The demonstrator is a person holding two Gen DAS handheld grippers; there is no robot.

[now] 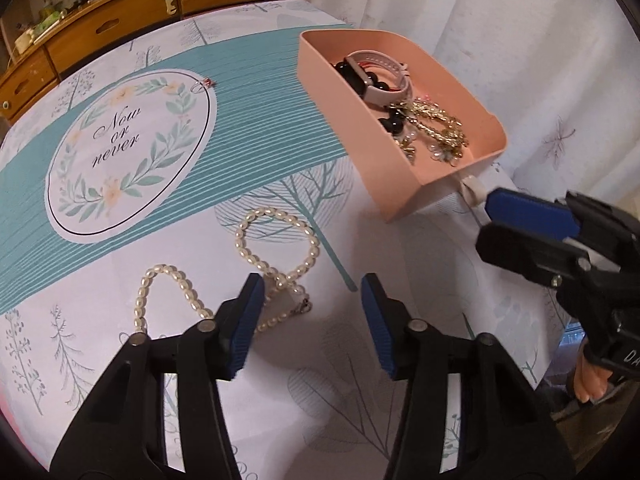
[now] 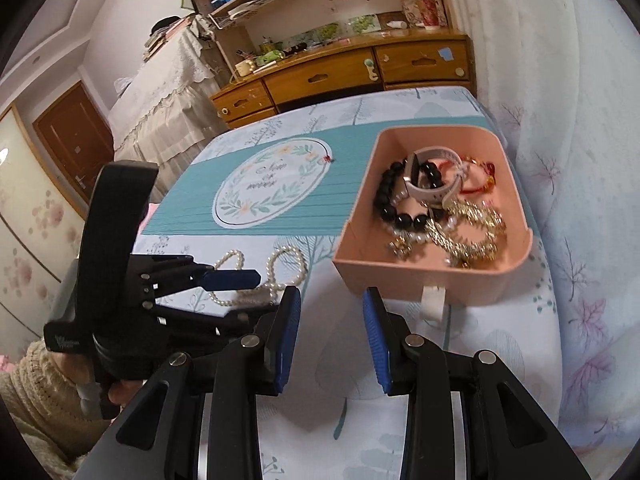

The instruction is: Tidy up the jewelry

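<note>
Left wrist view has my left gripper [image 1: 312, 320] hanging over the white pearl necklace [image 1: 256, 264], which lies looped on the tree-printed tablecloth [image 1: 180, 380]. Its jaws are parted with nothing pressed between them; the left blue pad [image 1: 244, 324] sits right above the strand near the small metal clasp [image 1: 302, 307].

My right gripper [image 2: 332, 340] also stands released and empty, pointed at the near wall of the pink plastic open-fronted tray [image 2: 400, 280], beside its small white tab [image 2: 434, 300]. Inside the tray already lie a black bead bracelet [image 2: 394, 200], a pale-strapped watch [image 2: 432, 184] and a tangle of gold chain pieces [image 2: 468, 236].

My worries from here:
- Pearls are round and slick, so a pinch on a single bead could squirt it sideways; I would rather close across the crossing of the loops.
- Lifted by one end, the long strand may swing and snag the tray's wall.
- The tray sits close to the table edge, so a nudge from my right gripper could push it off.
- A tiny red-beaded ring [image 1: 203, 85] lies far out on the teal band and is easy to overlook.
</note>
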